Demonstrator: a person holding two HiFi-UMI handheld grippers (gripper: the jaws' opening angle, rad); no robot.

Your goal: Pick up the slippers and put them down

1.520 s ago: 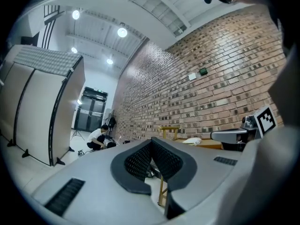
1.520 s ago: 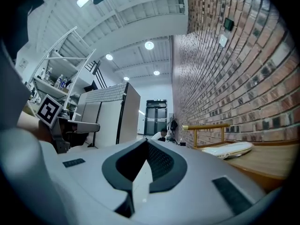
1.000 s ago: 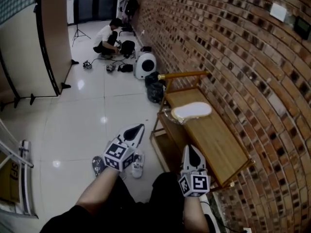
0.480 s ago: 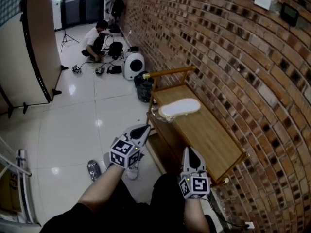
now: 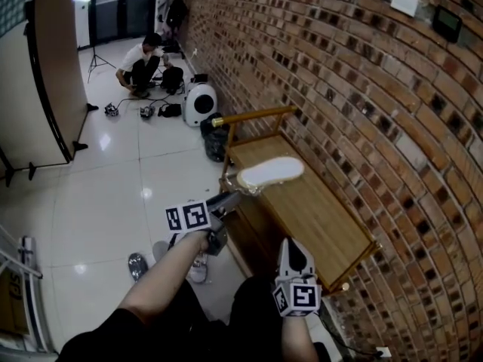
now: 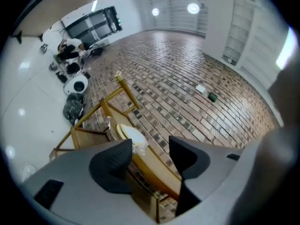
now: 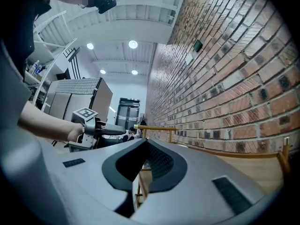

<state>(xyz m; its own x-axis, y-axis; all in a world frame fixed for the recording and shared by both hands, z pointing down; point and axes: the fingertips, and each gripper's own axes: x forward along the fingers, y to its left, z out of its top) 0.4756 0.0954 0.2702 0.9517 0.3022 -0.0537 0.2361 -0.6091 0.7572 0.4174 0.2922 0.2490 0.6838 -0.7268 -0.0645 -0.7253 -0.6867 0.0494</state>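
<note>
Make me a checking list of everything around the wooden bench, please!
Surface: wooden bench against the brick wall, its top mostly bare.
Job's things: one white slipper, sole up, at the bench's far end.
Clutter: white shoe and grey shoe on the floor; black bag and white round machine further off.
Grippers: left gripper points toward the slipper, its fingers have just been opening, nothing between them; right gripper shut, empty.
Cables: loose cables beside the crouching person.
Surroundings: shiny floor, brick wall.
</note>
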